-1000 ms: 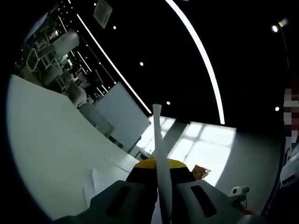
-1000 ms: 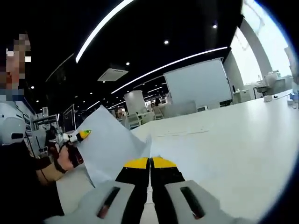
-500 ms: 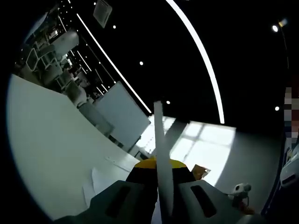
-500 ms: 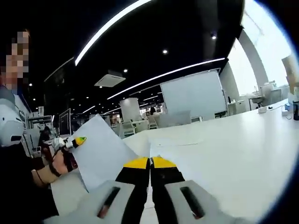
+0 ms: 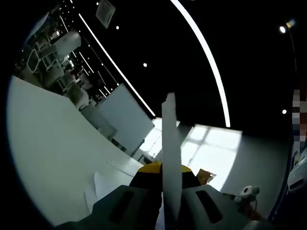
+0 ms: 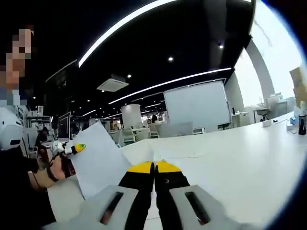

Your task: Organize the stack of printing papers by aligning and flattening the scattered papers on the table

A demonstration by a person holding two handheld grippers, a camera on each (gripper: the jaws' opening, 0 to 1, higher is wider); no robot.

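Observation:
A stack of white printing papers (image 6: 98, 160) is held up in the air over the white table (image 6: 240, 163). My right gripper (image 6: 154, 165) is shut on its near corner, and the sheets slant away to the left. My left gripper (image 6: 79, 147), in a person's hand, pinches the far edge. In the left gripper view the same papers (image 5: 171, 143) stand edge-on as a narrow white strip rising from my shut left gripper (image 5: 163, 167). A few loose sheets (image 5: 101, 188) lie flat on the table (image 5: 48, 143).
A large white screen (image 6: 194, 106) and office chairs (image 6: 130, 135) stand beyond the table's far side. A dark bottle (image 6: 301, 125) and a brown cardboard piece (image 6: 298, 86) are at the far right. A person's dark sleeve (image 6: 19, 191) is at the left.
The edge-on paper strip in the left gripper view has grown wider and taller. In the right gripper view the sheets and the left gripper sit a little lower and further left; that camera has shifted.

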